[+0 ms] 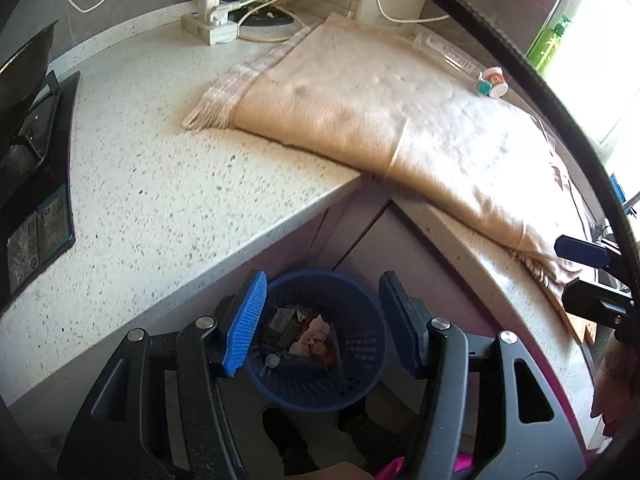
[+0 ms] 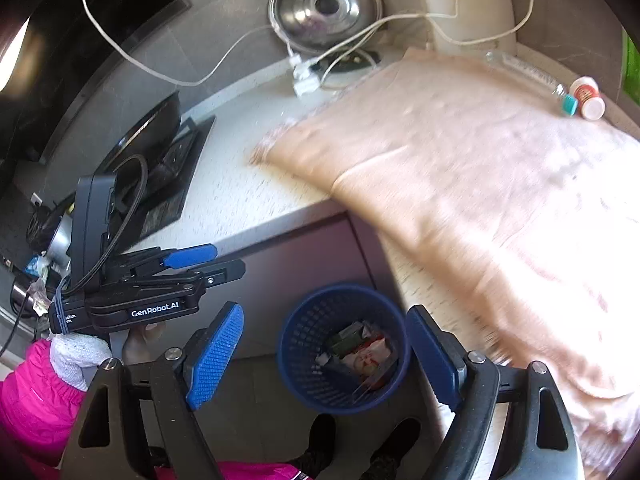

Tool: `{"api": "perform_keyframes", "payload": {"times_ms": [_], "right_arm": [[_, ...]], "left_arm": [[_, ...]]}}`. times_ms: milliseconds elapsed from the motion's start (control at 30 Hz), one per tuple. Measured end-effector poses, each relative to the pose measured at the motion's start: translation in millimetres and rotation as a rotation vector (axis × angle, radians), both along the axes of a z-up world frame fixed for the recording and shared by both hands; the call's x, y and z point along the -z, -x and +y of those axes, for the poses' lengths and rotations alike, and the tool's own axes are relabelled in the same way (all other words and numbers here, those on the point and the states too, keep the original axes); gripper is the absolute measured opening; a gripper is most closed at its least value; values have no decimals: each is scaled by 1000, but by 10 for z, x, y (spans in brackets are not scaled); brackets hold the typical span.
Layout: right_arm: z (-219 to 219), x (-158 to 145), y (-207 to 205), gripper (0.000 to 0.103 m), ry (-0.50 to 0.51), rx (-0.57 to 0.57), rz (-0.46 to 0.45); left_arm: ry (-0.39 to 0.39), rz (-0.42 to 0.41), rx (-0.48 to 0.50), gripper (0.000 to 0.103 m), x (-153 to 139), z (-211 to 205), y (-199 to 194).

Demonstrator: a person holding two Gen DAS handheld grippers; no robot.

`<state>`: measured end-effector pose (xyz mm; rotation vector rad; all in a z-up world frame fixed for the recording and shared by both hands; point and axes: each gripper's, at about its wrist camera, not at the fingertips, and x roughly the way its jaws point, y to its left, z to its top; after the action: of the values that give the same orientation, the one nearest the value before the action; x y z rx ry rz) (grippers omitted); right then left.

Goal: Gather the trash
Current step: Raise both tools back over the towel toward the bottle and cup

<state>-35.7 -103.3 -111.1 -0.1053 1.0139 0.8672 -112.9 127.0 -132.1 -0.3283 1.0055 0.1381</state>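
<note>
A blue mesh bin (image 1: 362, 346) (image 2: 304, 344) stands on the floor below the counter corner, holding crumpled wrappers (image 1: 308, 334) (image 2: 360, 354). My left gripper (image 1: 320, 320) hangs above the bin, open, nothing between its blue pads. My right gripper (image 2: 324, 354) is also above the bin, open wide and empty. In the right wrist view the left gripper (image 2: 204, 262) shows from the side at left. On the beige towel (image 1: 380, 120) (image 2: 460, 168) lie a clear plastic bottle (image 1: 452, 54) (image 2: 524, 72) and a small white jar (image 1: 496, 82) (image 2: 588, 96).
The speckled white countertop (image 1: 160, 184) (image 2: 232, 200) carries a power strip (image 1: 208, 24) with white cables, a steel lid (image 2: 326, 6) and a black stove (image 1: 36, 184) with a pan at left. A green bottle (image 1: 548, 40) stands by the window. A person's dark shoes (image 2: 320, 436) are on the floor.
</note>
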Motion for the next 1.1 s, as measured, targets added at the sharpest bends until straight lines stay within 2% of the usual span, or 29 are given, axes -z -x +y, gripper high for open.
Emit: {"api": "perform_keyframes", "payload": {"times_ms": [167, 267, 600, 867, 1000, 1100], "right_arm": [[-254, -249, -346, 99, -26, 59, -46], [-427, -340, -590, 99, -45, 104, -62], [-1051, -515, -1508, 99, -81, 257, -98], [-1426, -481, -2379, 99, -103, 374, -96], [-1578, -374, -2817, 99, -118, 426, -73], [-1650, -324, -3091, 99, -128, 452, -62]], "left_arm": [[-9, -53, 10, 66, -258, -125, -306], [-9, -77, 16, 71, -377, -241, -532], [15, -116, 42, 72, -517, -674, -1372], [96, -95, 39, 72, -584, -929, -2154], [182, -73, -2, 72, -559, -951, -2614], [202, -54, -41, 72, -534, -942, -2951]]}}
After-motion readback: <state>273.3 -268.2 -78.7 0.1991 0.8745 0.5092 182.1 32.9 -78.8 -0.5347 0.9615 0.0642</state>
